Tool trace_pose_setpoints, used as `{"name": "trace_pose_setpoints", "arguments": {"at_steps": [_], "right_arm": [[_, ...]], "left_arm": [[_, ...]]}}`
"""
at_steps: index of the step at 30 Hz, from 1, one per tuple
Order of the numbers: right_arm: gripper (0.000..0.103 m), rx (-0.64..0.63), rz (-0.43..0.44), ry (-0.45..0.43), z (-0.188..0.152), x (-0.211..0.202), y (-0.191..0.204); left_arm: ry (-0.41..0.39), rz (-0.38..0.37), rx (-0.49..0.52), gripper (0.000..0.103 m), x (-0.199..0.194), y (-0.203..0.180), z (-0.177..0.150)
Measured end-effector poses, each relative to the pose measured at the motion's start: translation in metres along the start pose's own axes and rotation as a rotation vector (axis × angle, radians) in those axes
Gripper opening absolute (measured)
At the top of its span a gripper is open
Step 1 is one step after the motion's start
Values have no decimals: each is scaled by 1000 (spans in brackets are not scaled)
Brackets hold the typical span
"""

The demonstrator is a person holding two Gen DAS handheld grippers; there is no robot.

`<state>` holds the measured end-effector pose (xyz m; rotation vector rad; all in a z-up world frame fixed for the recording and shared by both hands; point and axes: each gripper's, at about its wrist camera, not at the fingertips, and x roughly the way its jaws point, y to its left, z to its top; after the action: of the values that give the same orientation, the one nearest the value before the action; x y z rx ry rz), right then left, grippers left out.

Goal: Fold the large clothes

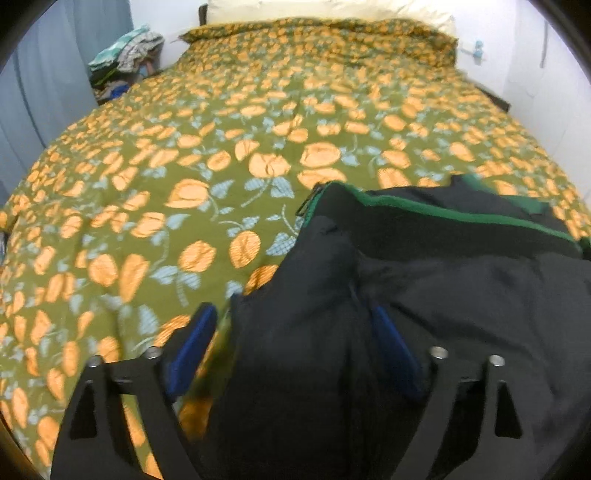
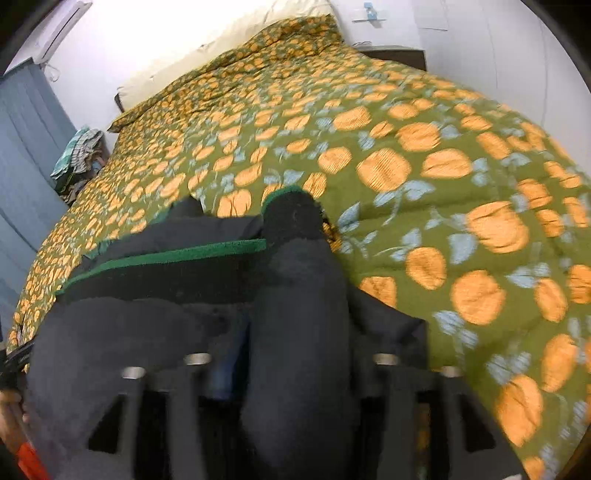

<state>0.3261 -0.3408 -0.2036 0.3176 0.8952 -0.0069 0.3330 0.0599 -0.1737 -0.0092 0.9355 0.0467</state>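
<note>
A large black garment with green trim lies bunched on the near part of a bed covered by an olive spread printed with orange flowers. My left gripper is open. A fold of the black cloth lies between its blue pads, and a strip of bedspread shows between the left pad and the cloth. In the right wrist view the garment fills the lower left, on the same spread. My right gripper is open, with a black sleeve-like roll lying lengthwise between its fingers.
A pile of mixed clothes sits beside the bed's far left corner, next to a blue-grey curtain. A pale pillow lies at the head end against a white wall. A person's hand shows at the lower left edge.
</note>
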Motion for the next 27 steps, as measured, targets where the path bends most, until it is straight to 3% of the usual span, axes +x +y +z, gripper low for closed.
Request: {"name": "trace_pose_setpoints", "arguments": {"at_steps": [1,7,13,17,21,24,27], "right_arm": [[91,-4,-7,-22,-1,-14,2],[91,-103,-1,-105,-45,-97,17],[91,-124,-6,-148,-133,-147,26],[91,-179,17,-170,-145,-159,39],[91,-260,38,-218,-138,-158,52],[91,-261,83,-212,-140,-154,54],[91,-291,105,-203,-146,-154,57]], "left_arm": [[-11,-19,6,94,-11,1,-5],[65,-57,84,98,-69,-4,-65],[75,-215,-66,101,-121,-11,-117],[59,-315,-26,101,-129,-45,-86],[-34,-301,47,101,-109,-84,-17],[-33,-273,95,101,-61,-118,35],[33,-244,110,101,-9,-137,59]]}}
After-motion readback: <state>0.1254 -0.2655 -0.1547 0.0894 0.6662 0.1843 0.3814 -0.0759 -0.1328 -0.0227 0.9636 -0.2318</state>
